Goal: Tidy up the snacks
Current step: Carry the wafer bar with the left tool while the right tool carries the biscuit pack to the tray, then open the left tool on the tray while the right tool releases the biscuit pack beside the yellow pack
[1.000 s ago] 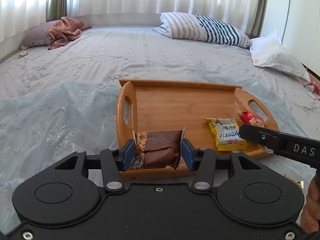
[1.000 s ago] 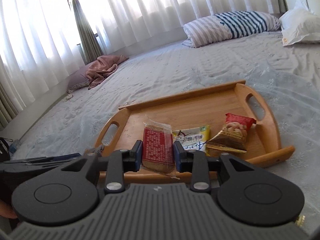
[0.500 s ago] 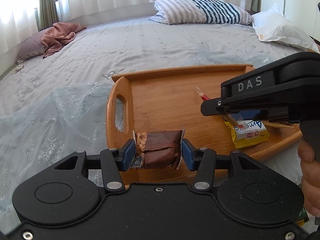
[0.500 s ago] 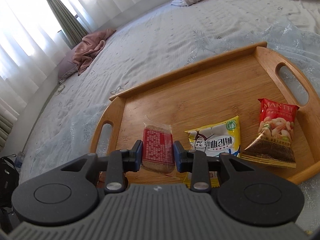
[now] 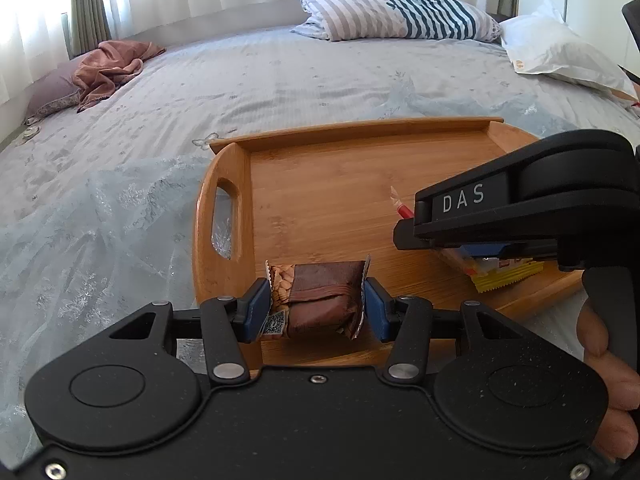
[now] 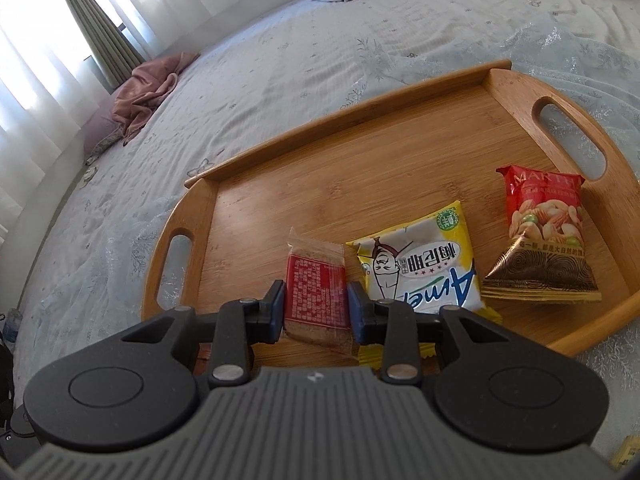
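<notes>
A wooden tray (image 5: 320, 168) with handle cut-outs lies on the bed. My left gripper (image 5: 317, 306) is shut on a brown snack bar (image 5: 324, 280), held over the tray's near left corner. My right gripper (image 6: 316, 310) is shut on a clear biscuit packet with a red label (image 6: 316, 292), low over the tray floor (image 6: 360, 168). Just right of it lie a yellow packet (image 6: 420, 268) and a red nut bag (image 6: 544, 236). In the left wrist view the right gripper's black housing (image 5: 520, 208) hides most of the yellow packet (image 5: 508, 276).
The tray rests on a grey-blue bedspread (image 5: 120, 208). At the far side are a striped pillow (image 5: 400, 14), a white bag (image 5: 560, 56) and a crumpled pink cloth (image 5: 112, 68). A person's hand (image 5: 608, 400) grips the right tool. A small yellow wrapper (image 6: 626, 452) lies off the tray.
Both grippers came forward and lower over the tray, still holding their snacks. The right gripper swung in from the right to beside the yellow packet.
</notes>
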### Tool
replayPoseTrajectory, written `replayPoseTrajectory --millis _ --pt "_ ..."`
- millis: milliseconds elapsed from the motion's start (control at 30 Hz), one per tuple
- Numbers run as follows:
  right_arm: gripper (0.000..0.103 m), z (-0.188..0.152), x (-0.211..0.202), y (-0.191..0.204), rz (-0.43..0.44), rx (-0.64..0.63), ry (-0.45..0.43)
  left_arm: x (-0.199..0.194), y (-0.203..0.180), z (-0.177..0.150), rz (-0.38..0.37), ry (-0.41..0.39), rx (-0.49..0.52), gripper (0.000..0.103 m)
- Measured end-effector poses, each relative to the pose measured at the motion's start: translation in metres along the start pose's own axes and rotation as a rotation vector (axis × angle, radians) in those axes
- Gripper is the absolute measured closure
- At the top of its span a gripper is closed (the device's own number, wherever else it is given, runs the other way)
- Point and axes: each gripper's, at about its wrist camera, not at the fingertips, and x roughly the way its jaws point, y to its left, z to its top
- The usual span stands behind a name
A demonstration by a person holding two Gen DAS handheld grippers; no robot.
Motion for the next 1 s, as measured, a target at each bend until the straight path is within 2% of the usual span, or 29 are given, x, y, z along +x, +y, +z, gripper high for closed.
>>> replayPoseTrajectory --millis 367,433,600,667,733,767,833,900,1000 --pt "0.062 0.0 0.001 0.005 -0.03 -0.043 -0.011 0.006 0.0 -0.002 -0.003 0.005 -0.002 0.054" --pt "0.059 0.0 0.002 0.007 -0.03 -0.05 -0.011 0.007 0.001 -0.001 -0.005 0.005 -0.009 0.052" --pt "0.058 0.0 0.002 0.006 -0.025 -0.056 -0.012 0.008 0.002 -0.001 -0.008 0.006 -0.013 0.048" --pt "0.056 0.0 0.0 0.006 -0.02 -0.06 -0.015 0.008 0.002 -0.001 -0.007 0.007 -0.014 0.045" --pt "0.047 0.001 -0.003 0.007 -0.016 -0.071 -0.025 0.006 0.003 -0.001 -0.007 0.003 -0.016 0.041" --pt "0.046 0.001 -0.005 0.008 -0.017 -0.076 -0.031 0.005 0.003 -0.002 -0.009 0.0 -0.018 0.04" --pt "0.043 0.001 -0.009 0.007 -0.01 -0.085 -0.039 -0.001 0.004 -0.002 -0.013 -0.013 -0.017 0.027" --pt "0.043 0.001 -0.014 0.007 -0.002 -0.096 -0.048 -0.008 0.004 -0.003 -0.013 -0.03 -0.018 0.02" --pt "0.042 -0.001 -0.026 0.006 0.005 -0.123 -0.067 -0.021 0.007 -0.004 -0.023 -0.046 -0.028 0.015"
